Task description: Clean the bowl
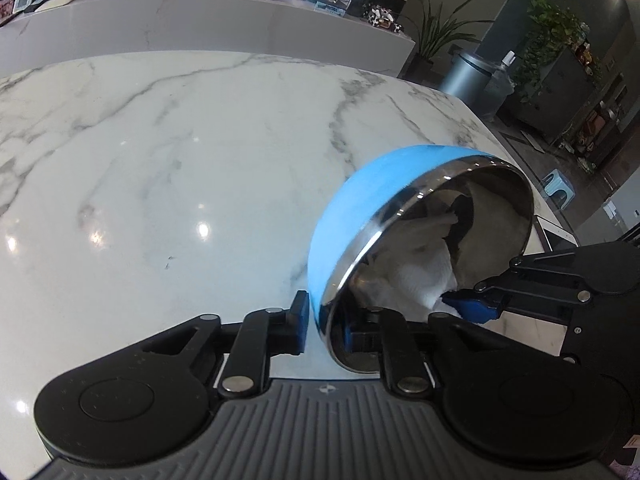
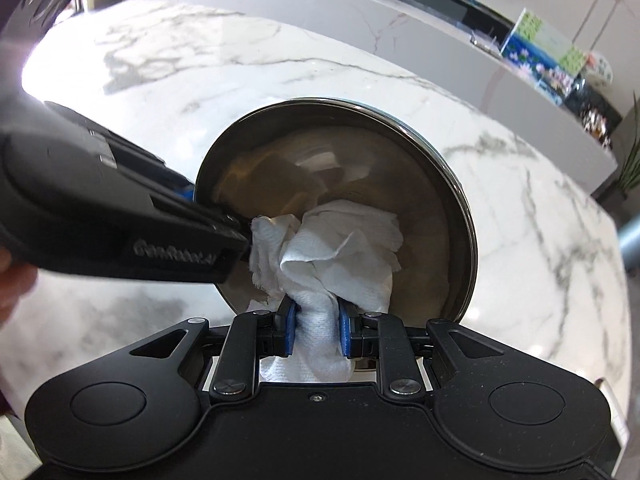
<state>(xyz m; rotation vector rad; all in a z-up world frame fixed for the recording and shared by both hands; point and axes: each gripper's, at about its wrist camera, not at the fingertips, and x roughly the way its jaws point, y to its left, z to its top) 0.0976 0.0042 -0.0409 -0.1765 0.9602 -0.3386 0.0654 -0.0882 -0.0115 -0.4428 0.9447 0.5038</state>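
Note:
A bowl [image 1: 348, 216], blue outside and shiny steel inside, is tipped on its side above the marble table. My left gripper [image 1: 325, 330] is shut on its rim, one finger outside and one inside. In the right wrist view the bowl's steel inside [image 2: 360, 168] faces the camera. My right gripper [image 2: 318, 330] is shut on a crumpled white paper towel [image 2: 340, 256], which is pressed against the lower inside of the bowl. The right gripper [image 1: 476, 306] enters the left wrist view from the right, and the towel [image 1: 416, 276] shows inside the bowl. The left gripper body [image 2: 120, 216] crosses the right wrist view from the left.
White marble table [image 1: 160, 160] spreads under both grippers, its far edge curved. Behind it runs a long grey counter [image 1: 200, 28] with a router, cables and picture cards. A bin [image 1: 464, 76] and potted plants stand on the floor to the right.

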